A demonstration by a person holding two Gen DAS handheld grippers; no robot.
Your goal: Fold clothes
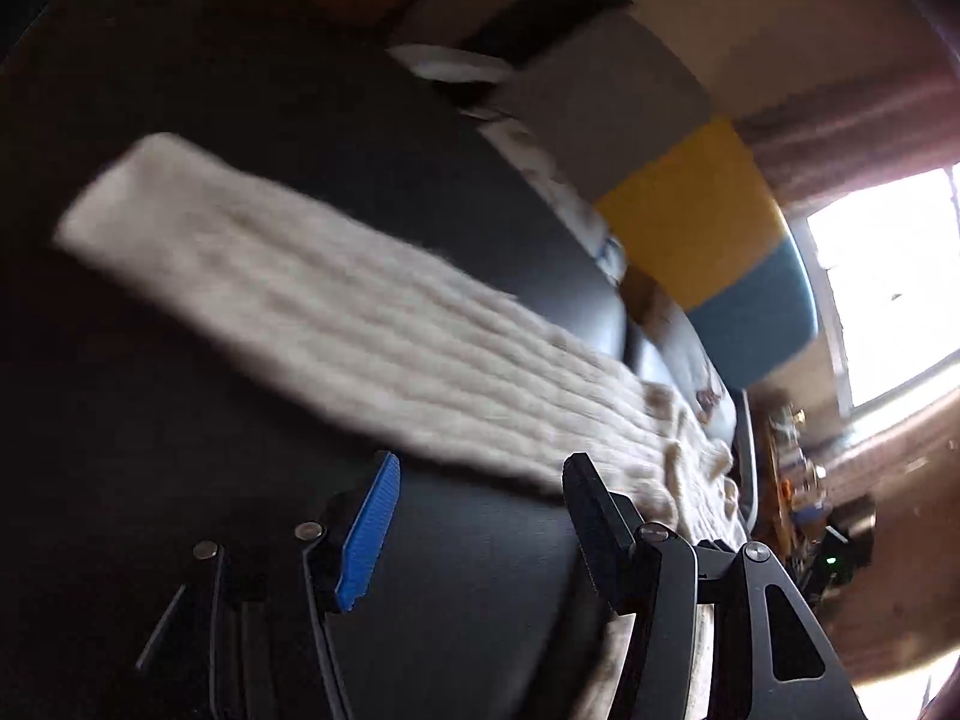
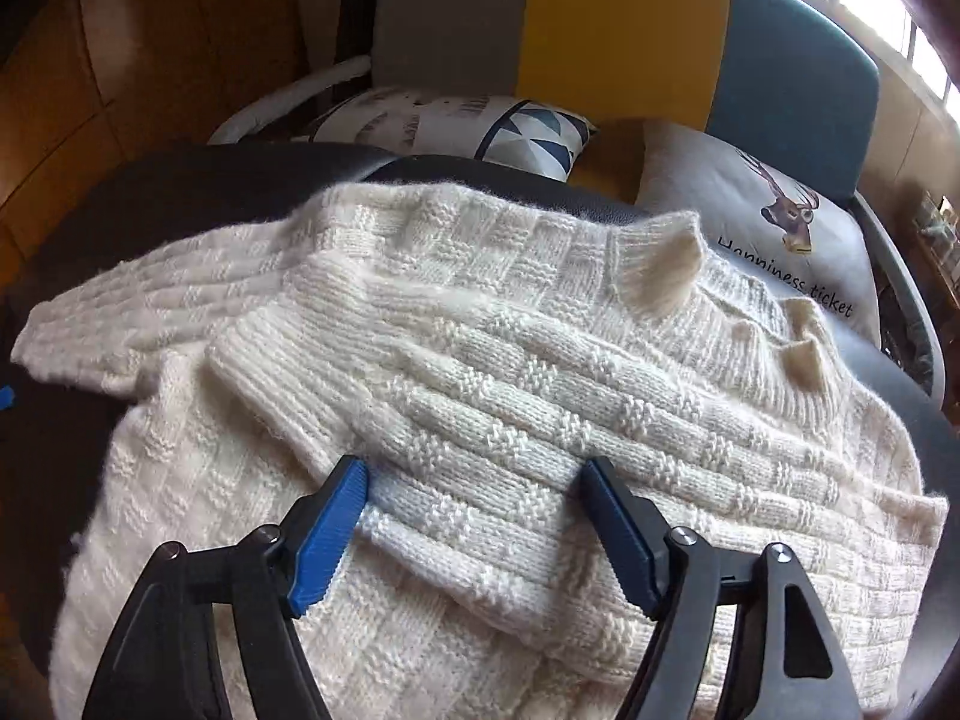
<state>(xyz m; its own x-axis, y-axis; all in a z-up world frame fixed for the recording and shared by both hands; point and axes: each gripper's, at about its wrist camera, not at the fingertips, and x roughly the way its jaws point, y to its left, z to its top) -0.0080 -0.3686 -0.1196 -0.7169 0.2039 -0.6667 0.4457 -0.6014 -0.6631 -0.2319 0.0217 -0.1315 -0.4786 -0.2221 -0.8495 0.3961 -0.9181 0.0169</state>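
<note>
1. Sweater: the cream knit lay spread on the dark round table, one sleeve already folded across the chest, the other sleeve lying straight out over the bare tabletop.
2. My right gripper was released, jaws wide apart just over the folded sleeve, holding nothing.
3. My left gripper was likewise spread and empty, close to the near edge of the outstretched sleeve; that view was blurred.
4. I judged the sleeve-folding step half done. Next I needed to pinch the loose sleeve near its cuff and carry it across the body.
5. Two cushions and a grey, yellow and blue sofa back sat just beyond the table; the collar end lay near that far rim, so a pull could drag the knit off.
</note>
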